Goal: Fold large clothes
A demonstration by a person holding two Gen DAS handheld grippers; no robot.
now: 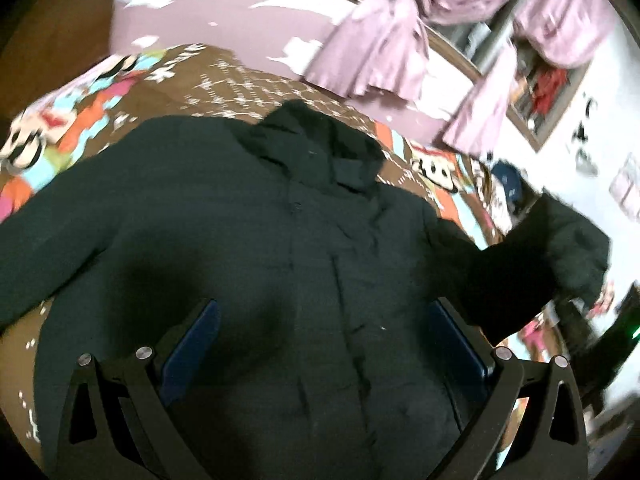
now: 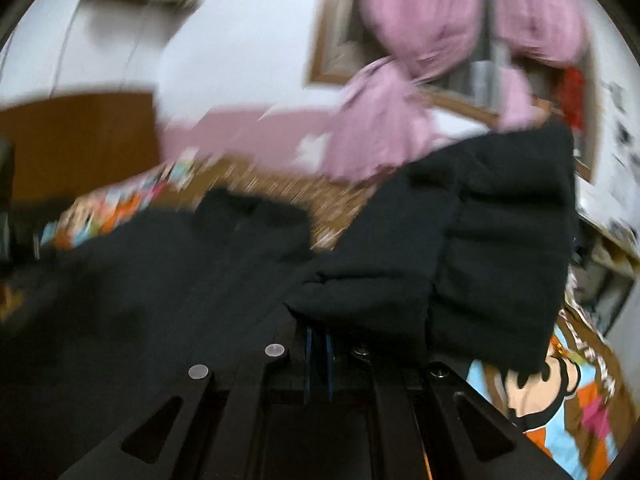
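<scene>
A large black hooded coat (image 1: 248,240) lies front-up on the bed, its hood (image 1: 316,136) toward the far wall. My left gripper (image 1: 324,312) hovers over the coat's lower front. It is open wide, with nothing between its blue pads (image 1: 196,344). My right gripper (image 2: 318,332) is shut on the coat's right sleeve (image 2: 480,240). The sleeve is lifted off the bed and hangs as a thick black fold above the jaws. From the left wrist view the raised sleeve (image 1: 520,264) shows at the right. Both views are blurred by motion.
A colourful cartoon bedspread (image 1: 80,112) covers the bed (image 2: 560,392) under the coat. Pink curtains (image 1: 384,52) hang at a wood-framed window (image 2: 324,60) on the far wall. A brown wooden panel (image 2: 80,140) stands at the left. Clutter sits along the right wall (image 1: 624,184).
</scene>
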